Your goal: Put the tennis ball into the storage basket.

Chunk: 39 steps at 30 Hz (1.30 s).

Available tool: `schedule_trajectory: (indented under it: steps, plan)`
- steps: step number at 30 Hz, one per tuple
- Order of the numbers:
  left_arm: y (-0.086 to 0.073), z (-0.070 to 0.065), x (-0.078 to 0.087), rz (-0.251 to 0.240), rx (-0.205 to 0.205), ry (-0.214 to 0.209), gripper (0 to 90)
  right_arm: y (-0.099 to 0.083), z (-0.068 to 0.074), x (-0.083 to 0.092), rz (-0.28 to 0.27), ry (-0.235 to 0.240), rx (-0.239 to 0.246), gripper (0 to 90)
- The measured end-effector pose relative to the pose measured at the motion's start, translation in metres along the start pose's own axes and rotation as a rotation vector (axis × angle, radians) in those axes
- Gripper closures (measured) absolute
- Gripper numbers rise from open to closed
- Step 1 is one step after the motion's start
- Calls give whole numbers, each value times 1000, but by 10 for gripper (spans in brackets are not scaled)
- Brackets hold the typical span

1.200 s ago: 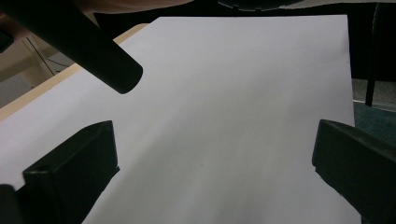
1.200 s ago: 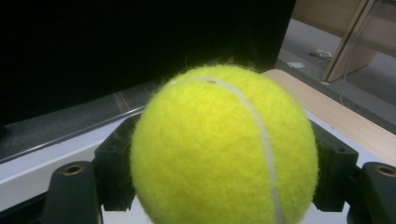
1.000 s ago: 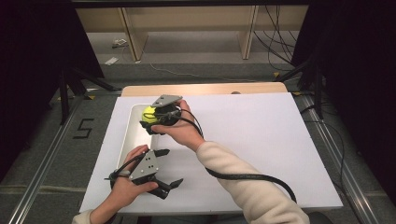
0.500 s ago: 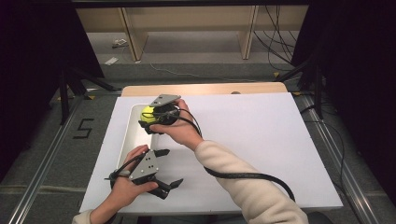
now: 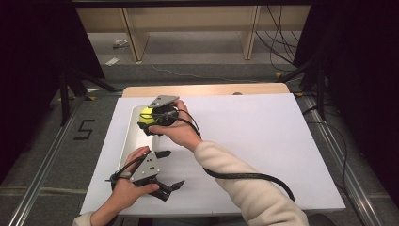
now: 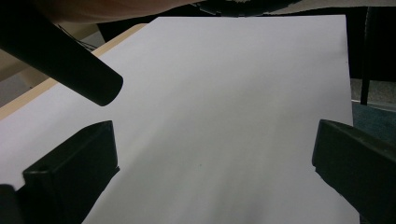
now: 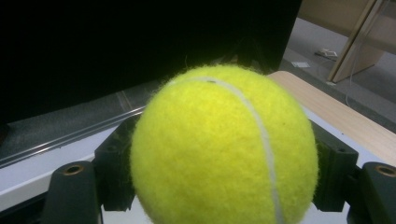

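**One figure on the floor**

There's a single readable mark here: a dark "5" [image 5: 84,129] marked on the grey floor [image 5: 56,155], just off the left edge of the table [image 5: 263,89], beside the metal rail [image 5: 44,174]. No other lettering, label or brand can be read anywhere, as far as I can make out.

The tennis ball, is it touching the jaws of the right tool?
Touching. The right gripper view shows the tennis ball pressed between both black jaws of the right tool.

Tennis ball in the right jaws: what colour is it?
Bright yellow-green tennis ball with a curved white seam, clearest in the right gripper view.
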<state>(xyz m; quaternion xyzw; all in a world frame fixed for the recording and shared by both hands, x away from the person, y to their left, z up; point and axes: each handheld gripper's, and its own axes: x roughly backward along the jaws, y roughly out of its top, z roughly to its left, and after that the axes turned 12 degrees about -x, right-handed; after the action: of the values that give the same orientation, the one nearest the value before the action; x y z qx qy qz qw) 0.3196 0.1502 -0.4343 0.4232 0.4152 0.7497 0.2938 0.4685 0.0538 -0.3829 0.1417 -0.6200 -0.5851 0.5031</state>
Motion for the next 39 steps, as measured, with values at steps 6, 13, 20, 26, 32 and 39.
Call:
schedule_trajectory:
  steps: [6, 13, 20, 26, 32, 39]
  plan:
    - [0, 0, 0, 0, -1, 1, 0, 0, 0, -2, 3, 4, 2, 267]
    - [0, 0, 0, 0, -2, 1, 0, 1, 2, -4, 6, 10, -3, 267]
    - [0, 0, 0, 1, -3, -1, 0, 3, 3, -7, 3, 11, -3, 267]
    - [0, 0, 0, 2, -3, -2, 0, 3, 2, -8, 4, 9, -6, 267]
    - [0, 0, 0, 1, -2, -2, 0, 3, 3, -10, 5, 14, -8, 267]
    - [0, -1, -1, 0, -3, -4, 0, 5, 5, -13, 10, 18, -5, 267]
